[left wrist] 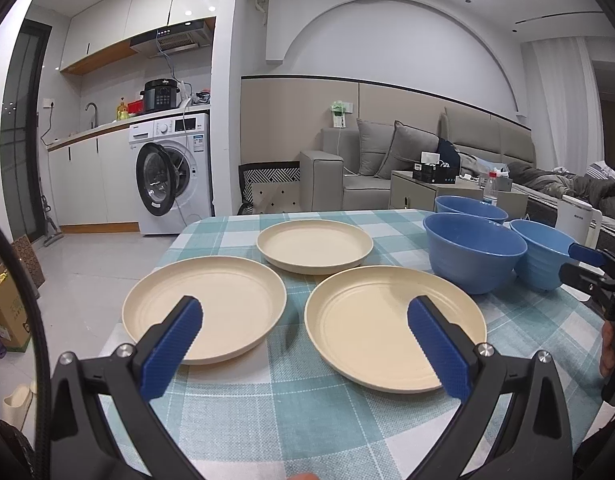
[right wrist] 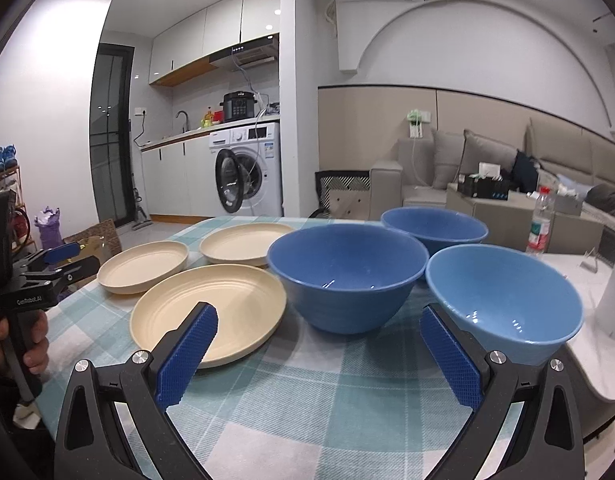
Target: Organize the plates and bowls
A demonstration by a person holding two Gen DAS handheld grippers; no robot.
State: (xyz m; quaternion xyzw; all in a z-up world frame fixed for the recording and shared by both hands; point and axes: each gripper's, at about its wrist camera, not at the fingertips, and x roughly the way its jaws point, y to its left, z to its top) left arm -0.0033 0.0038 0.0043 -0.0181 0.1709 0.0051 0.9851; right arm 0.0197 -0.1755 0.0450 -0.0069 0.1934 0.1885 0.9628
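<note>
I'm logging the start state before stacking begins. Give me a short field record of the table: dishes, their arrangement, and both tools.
surface: table with teal checked cloth
plates: three cream, all separate, unstacked: near-left plate, near-right plate, far plate
bowls: three blue, upright, empty, clustered right of the plates: middle bowl, far bowl, lighter bowl
left tool: open, holding nothing, above the near plates
right tool: open, holding nothing, facing the bowls
</note>
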